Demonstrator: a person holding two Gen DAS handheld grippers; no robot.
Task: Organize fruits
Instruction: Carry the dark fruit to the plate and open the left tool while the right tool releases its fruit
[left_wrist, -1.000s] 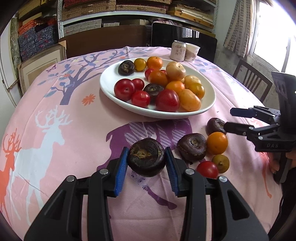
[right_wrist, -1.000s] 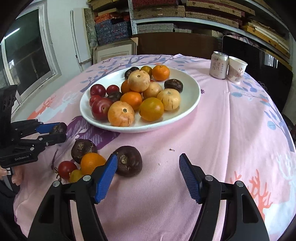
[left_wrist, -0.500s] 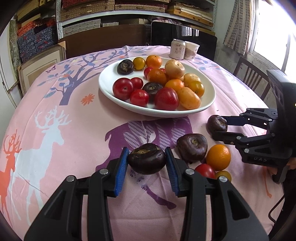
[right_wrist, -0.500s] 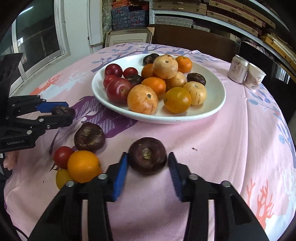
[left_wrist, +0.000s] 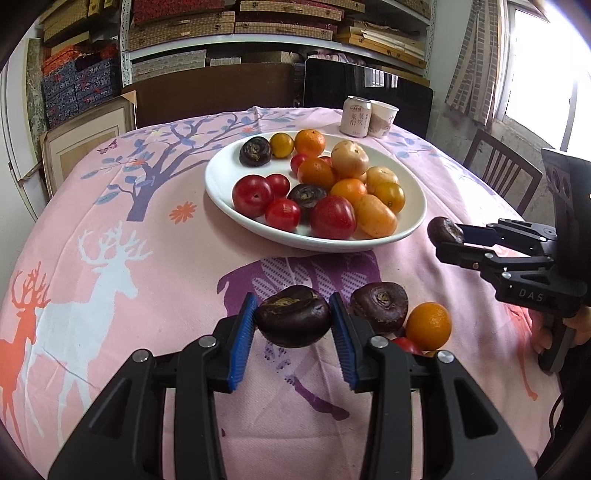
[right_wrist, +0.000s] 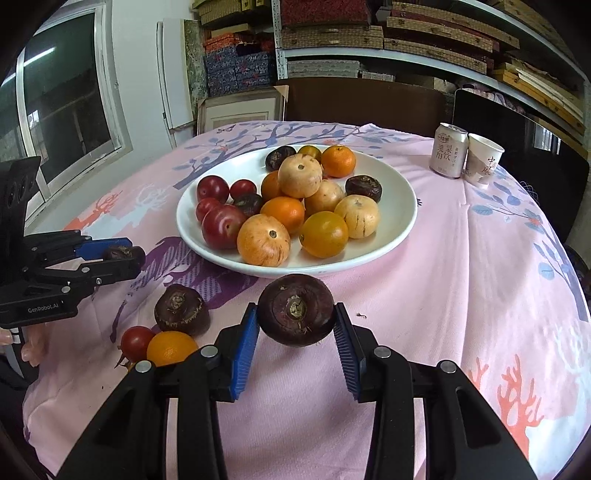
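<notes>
Each claw is clenched on a dark water chestnut: the left claw (left_wrist: 293, 323) on one (left_wrist: 293, 317), the right claw (right_wrist: 295, 328) on another (right_wrist: 296, 309), both above the surface's near edge, before the fruit plate (right_wrist: 400, 206). A third chestnut (right_wrist: 181, 309) lies between them.

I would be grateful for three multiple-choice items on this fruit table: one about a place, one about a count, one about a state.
1. Where does the drink can stand?
A. on the plate
B. beside the paper cup
C. on the shelf

2. How many grippers hold a dark fruit?
A. none
B. one
C. two

3. The white plate is:
A. loaded with fruit
B. overturned
C. bare

Answers: 1 B, can and cup stand together; 2 C, the left gripper and right gripper each clamp one; 3 A, fruit is piled on it.
</notes>
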